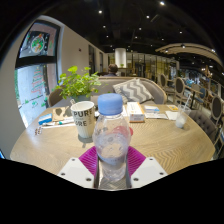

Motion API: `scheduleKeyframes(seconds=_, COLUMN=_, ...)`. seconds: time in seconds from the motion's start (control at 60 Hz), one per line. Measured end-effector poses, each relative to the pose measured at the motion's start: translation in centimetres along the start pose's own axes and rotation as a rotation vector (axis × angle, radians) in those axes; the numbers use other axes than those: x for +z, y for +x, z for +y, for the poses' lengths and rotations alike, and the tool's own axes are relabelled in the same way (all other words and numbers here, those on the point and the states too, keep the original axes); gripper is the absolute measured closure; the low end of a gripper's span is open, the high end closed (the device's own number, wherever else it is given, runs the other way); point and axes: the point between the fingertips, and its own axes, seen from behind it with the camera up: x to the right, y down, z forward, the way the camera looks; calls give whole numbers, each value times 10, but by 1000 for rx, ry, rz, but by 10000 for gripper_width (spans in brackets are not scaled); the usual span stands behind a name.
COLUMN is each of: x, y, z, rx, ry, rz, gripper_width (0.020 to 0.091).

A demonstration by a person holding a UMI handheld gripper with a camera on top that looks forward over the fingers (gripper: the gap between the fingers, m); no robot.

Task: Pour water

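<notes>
A clear plastic water bottle [112,138] with a blue cap stands upright between my fingers, its lower body pressed by the two magenta pads [89,158]. My gripper [112,165] is shut on the bottle. Just beyond it to the left stands a white paper cup [83,119] with dark lettering, on the round wooden table [170,142]. The bottle's base is hidden behind my fingers.
A potted green plant [78,85] stands behind the cup. Papers and a blue pen [52,123] lie to the left. More papers [148,112] and a small white cup [180,122] sit on the far right side. Sofas and chairs stand beyond the table.
</notes>
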Motion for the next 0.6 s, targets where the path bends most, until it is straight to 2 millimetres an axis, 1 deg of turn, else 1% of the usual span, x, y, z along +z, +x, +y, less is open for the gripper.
scheduleKeyframes(seconds=0.033, x=0, y=-1, z=0, rx=-8, ry=-7, rz=-1, gripper_width=746)
scheduleKeyframes(seconds=0.05, x=-1, y=-2, z=0, rx=-10, ry=-10, rz=-2, gripper_width=777)
scheduleKeyframes(seconds=0.15, x=-5, y=-1, z=-6, rx=-21, ry=-14, rz=6, gripper_width=778)
scheduleKeyframes(seconds=0.217, x=-9, y=-2, z=-14, rx=-28, ry=-15, rz=6, gripper_width=778)
scheduleKeyframes(seconds=0.3, x=-13, y=2, z=-31, rx=-61, ry=-3, rz=24, gripper_width=778)
scheduleKeyframes(seconds=0.383, x=-20, y=11, z=-57, rx=-99, ry=10, rz=49, gripper_width=779)
scheduleKeyframes(seconds=0.433, x=-21, y=18, z=-76, rx=-141, ry=21, rz=71, gripper_width=779)
scheduleKeyframes(seconds=0.5, x=-16, y=29, z=-104, rx=-226, ry=41, rz=100, gripper_width=778)
scheduleKeyframes(seconds=0.6, x=-9, y=44, z=-149, rx=-409, ry=58, rz=175, gripper_width=778)
